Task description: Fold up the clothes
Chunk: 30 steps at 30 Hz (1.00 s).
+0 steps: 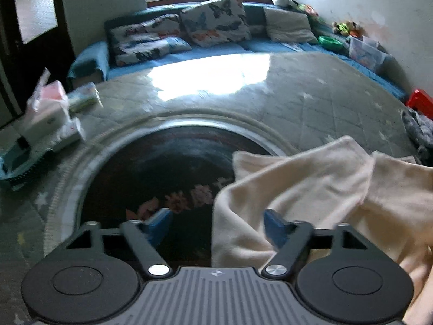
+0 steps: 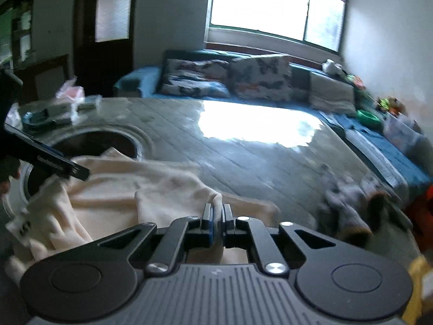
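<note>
Your right hand-held gripper [image 2: 216,216] pinches the cream fleece garment [image 2: 121,189]; your left hand-held gripper [image 1: 219,223], spread, has cloth lying rightward.

Garment [image 2: 151,189] on table [image 2: 243,157], sofa [image 2: 216,81] behind

Soft, matt cream cloth [image 2: 113,189], fleecy and creased, is pinched between my right gripper [image 2: 216,223]'s blue rubbery pads. My left gripper [image 1: 216,226] shows matt black plastic arms, polished metal pivots and a ribbed grey body. The table [image 1: 311,94] wears a quilted cover under glossy clear film, glaring near its far edge. Its round centre inset looks dark and lacquered.
</note>
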### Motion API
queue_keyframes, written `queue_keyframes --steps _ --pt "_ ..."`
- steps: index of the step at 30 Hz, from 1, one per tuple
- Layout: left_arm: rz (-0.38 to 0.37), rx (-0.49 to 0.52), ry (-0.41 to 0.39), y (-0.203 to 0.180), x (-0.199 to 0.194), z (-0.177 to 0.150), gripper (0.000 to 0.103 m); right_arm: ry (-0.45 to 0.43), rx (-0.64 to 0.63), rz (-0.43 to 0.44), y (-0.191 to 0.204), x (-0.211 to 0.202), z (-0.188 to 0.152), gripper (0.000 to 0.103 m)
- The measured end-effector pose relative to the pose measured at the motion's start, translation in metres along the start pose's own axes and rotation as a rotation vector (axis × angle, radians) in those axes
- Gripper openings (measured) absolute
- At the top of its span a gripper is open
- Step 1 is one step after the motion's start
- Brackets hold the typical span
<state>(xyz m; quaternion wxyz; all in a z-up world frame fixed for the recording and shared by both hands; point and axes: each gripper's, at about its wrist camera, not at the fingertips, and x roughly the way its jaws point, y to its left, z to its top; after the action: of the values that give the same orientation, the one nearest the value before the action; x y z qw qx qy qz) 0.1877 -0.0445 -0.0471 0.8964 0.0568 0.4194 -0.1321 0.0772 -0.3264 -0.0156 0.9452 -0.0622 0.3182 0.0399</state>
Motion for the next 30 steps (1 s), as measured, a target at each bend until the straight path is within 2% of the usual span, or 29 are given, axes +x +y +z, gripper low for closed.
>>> queue_keyframes --steps 1,3,5,8,16,26,30 --pt "-0.013 0.004 -0.001 -0.001 0.000 -0.002 0.050 0.008 0.009 -0.005 -0.004 -0.002 -0.005 0.005" --pt "-0.033 0.012 -0.002 -0.003 -0.001 -0.004 0.027 0.038 0.029 -0.005 -0.012 -0.006 -0.017 0.005" --pt "-0.041 0.022 -0.006 -0.005 -0.005 -0.006 0.017 0.071 0.047 0.010 -0.016 -0.007 -0.026 0.005" --pt "-0.017 0.033 -0.020 -0.007 -0.012 -0.009 0.011 0.107 0.069 0.044 -0.017 -0.007 -0.035 0.006" --pt "0.081 -0.014 -0.051 0.017 -0.038 -0.021 0.010 0.123 0.031 0.094 0.015 0.012 -0.029 0.007" --pt "0.209 -0.199 -0.037 0.101 -0.060 -0.041 0.009 0.076 -0.092 0.149 0.090 0.074 0.024 0.006" --pt "0.215 -0.253 -0.041 0.120 -0.073 -0.053 0.009 0.025 -0.116 0.168 0.104 0.071 0.041 0.005"
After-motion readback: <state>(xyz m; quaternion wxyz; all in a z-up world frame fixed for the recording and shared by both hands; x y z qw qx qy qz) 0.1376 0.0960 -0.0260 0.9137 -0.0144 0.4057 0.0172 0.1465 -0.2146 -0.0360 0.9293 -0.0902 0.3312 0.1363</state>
